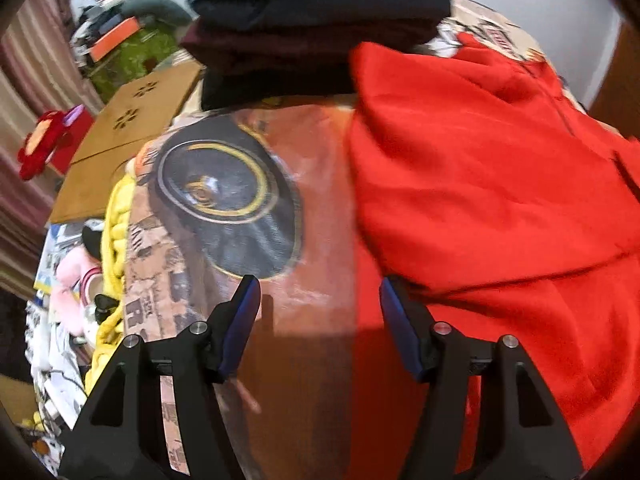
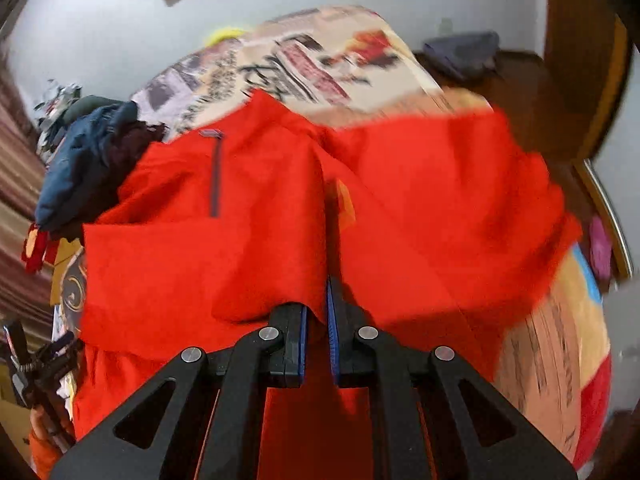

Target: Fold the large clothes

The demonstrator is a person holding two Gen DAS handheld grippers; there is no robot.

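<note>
A large red garment (image 1: pixel 480 180) with a dark zip (image 2: pixel 215 176) lies spread on a bed with a printed cover (image 1: pixel 224 192). In the right wrist view, my right gripper (image 2: pixel 318 308) is shut on a fold of the red garment (image 2: pixel 200 260), and the cloth drapes over both fingers. My left gripper (image 1: pixel 319 284) hovers open over the bed cover at the garment's left edge, with nothing between its blue pads (image 1: pixel 244 312). A stack of folded dark clothes (image 1: pixel 312 12) sits at the far side of the bed.
Left of the bed are a brown board with cut-out patterns (image 1: pixel 132 120), a yellow chunky knit (image 1: pixel 114 220), a red soft toy (image 1: pixel 44 144) and clutter on the floor. A wooden door (image 2: pixel 576 60) stands at the right. The folded stack (image 2: pixel 88 160) borders the garment's left.
</note>
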